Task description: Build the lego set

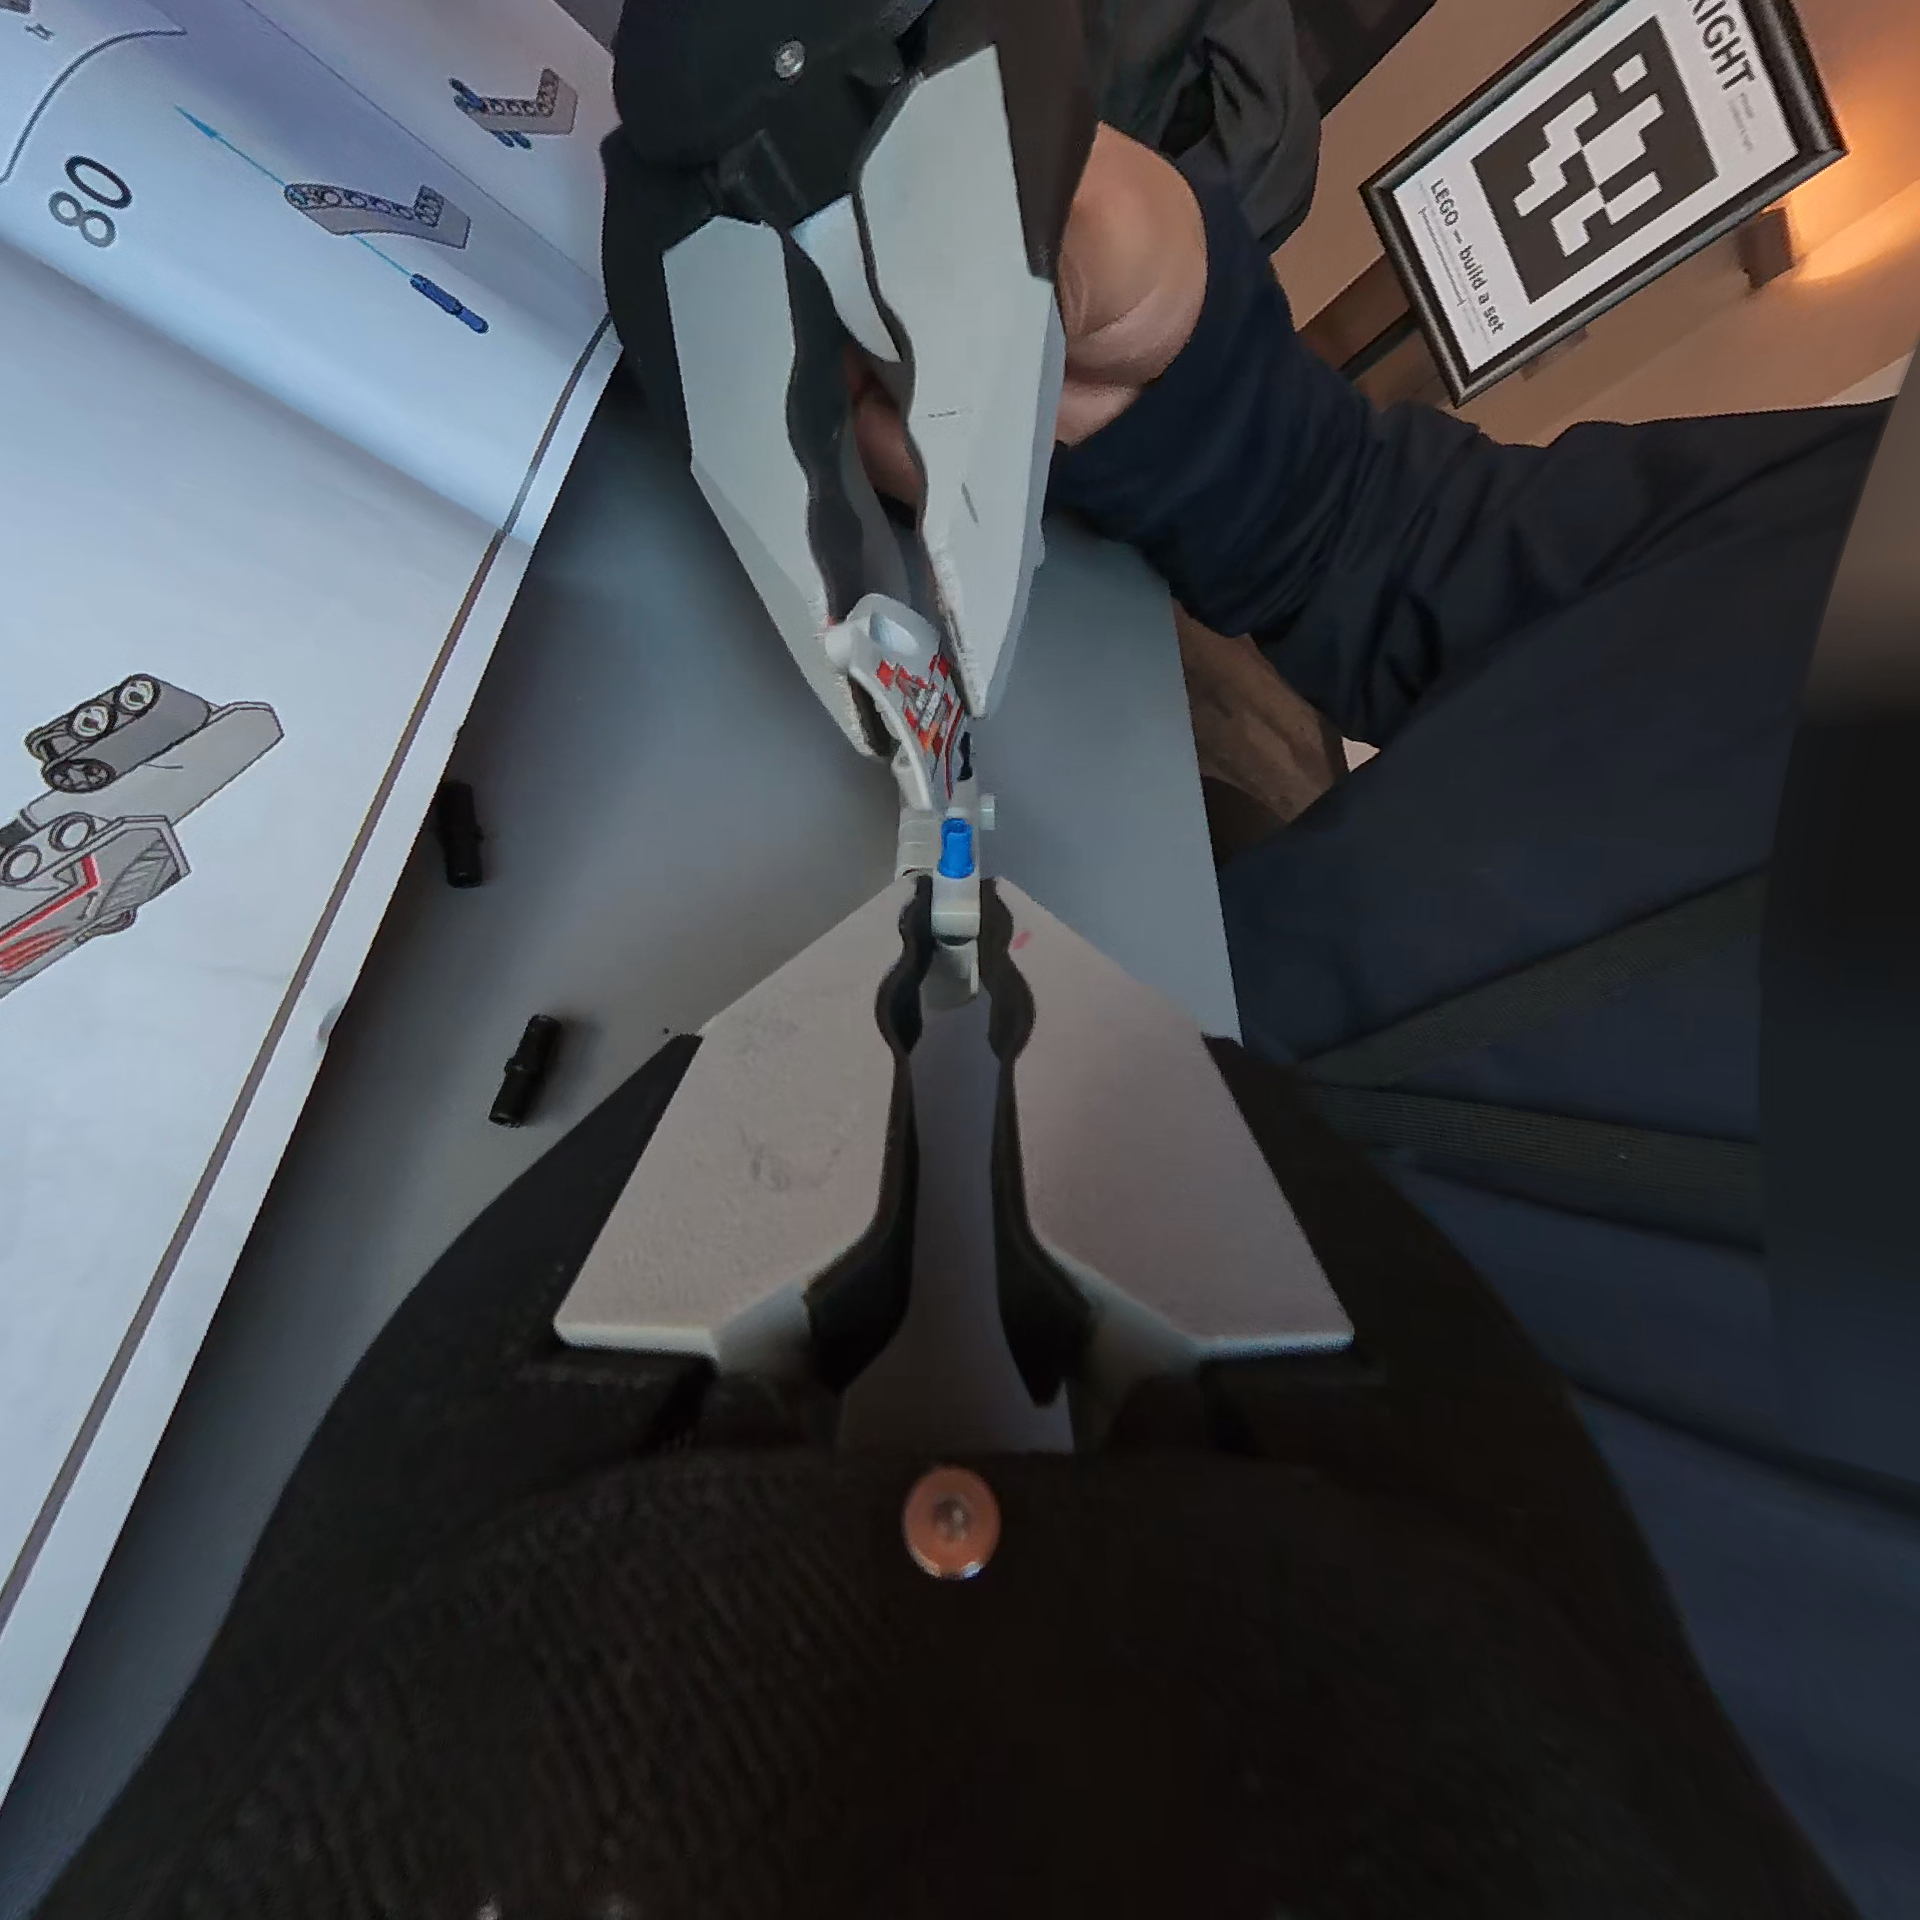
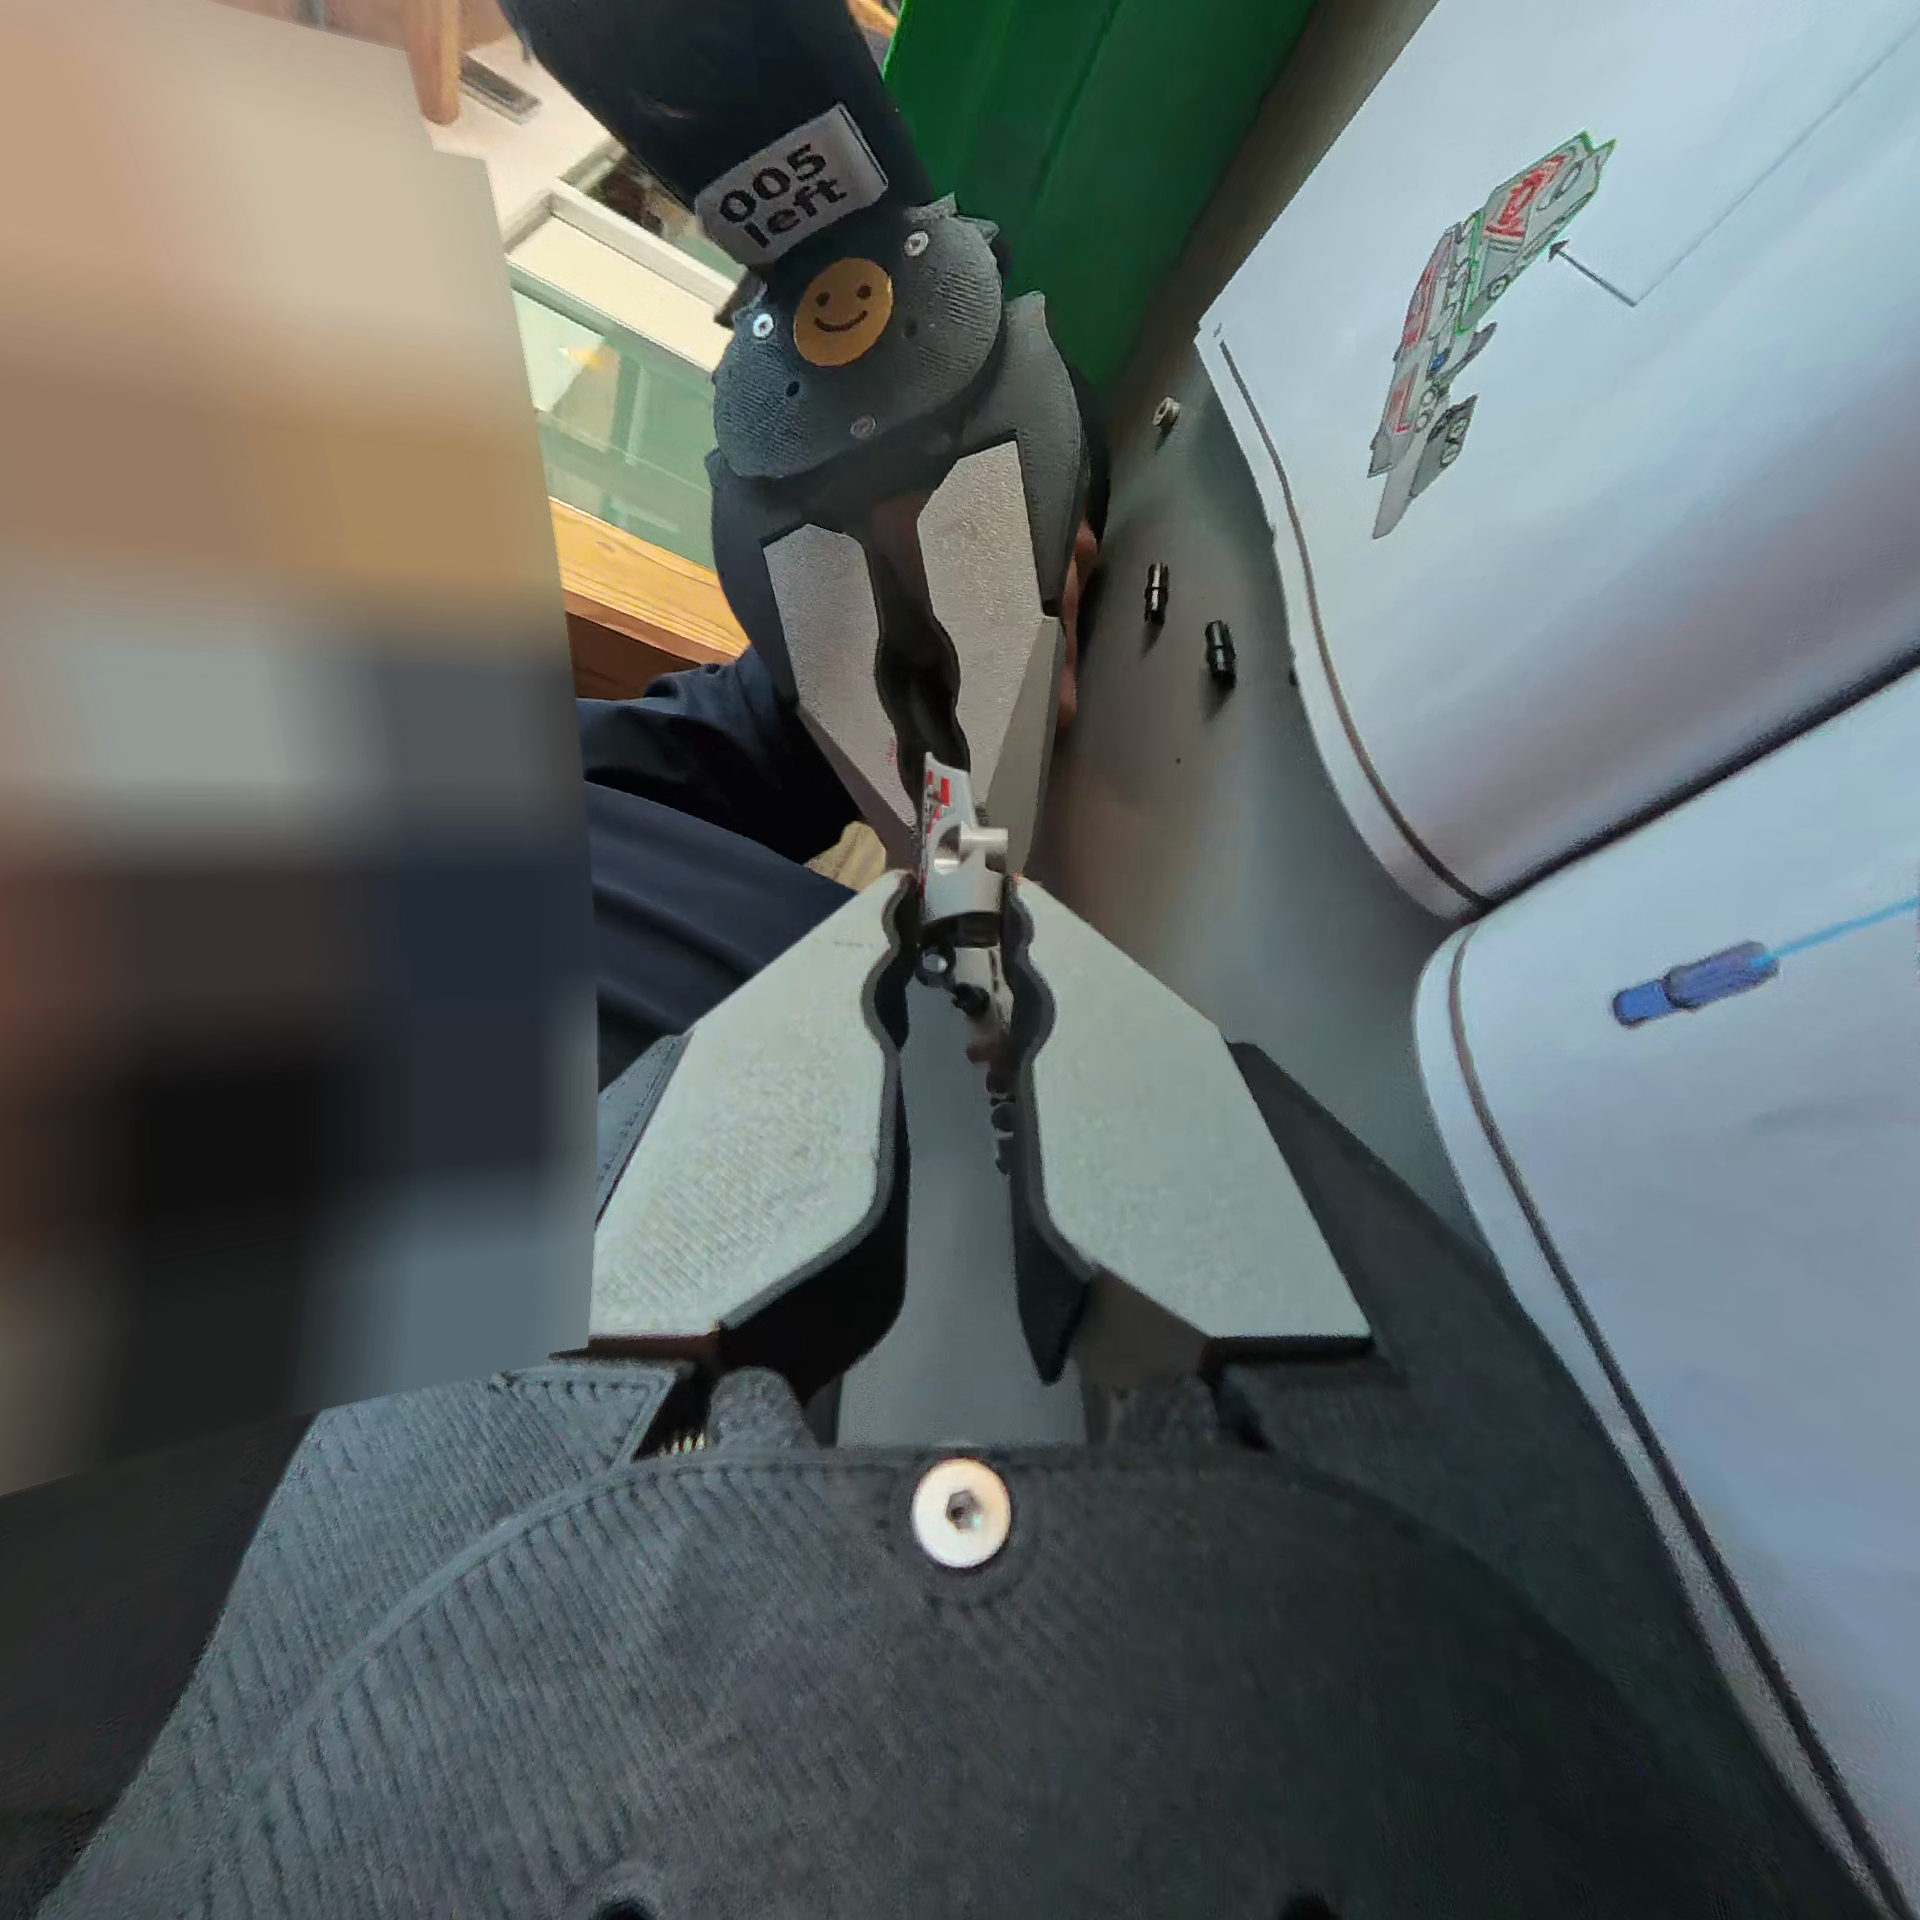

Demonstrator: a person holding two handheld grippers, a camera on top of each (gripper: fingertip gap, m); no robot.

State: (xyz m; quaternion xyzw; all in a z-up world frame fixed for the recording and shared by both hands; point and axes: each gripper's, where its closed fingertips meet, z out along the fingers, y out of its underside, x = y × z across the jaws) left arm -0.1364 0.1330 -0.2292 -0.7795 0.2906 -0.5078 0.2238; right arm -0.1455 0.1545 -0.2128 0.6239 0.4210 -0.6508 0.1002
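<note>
My left gripper (image 1: 951, 906) is shut on a small grey connector (image 1: 954, 894) that carries a blue pin (image 1: 954, 847). My right gripper (image 2: 956, 896) is shut on a white curved panel with red stickers (image 1: 914, 691). In the left wrist view the right gripper (image 1: 904, 698) comes down from the top, tip to tip with the left one. The panel and the connector touch and look joined, held above the grey table (image 1: 644, 644). In the right wrist view the panel (image 2: 977, 997) lies edge-on between my fingers, and the left gripper (image 2: 951, 810) holds the connector (image 2: 968, 844).
Two black pins (image 1: 460, 836) (image 1: 525, 1070) lie on the table beside the open instruction booklet (image 1: 208, 520), which also shows in the right wrist view (image 2: 1610, 571). A framed sign (image 1: 1600, 177) stands at the back. A person's hand (image 1: 1122, 312) and dark sleeve are close behind the right gripper.
</note>
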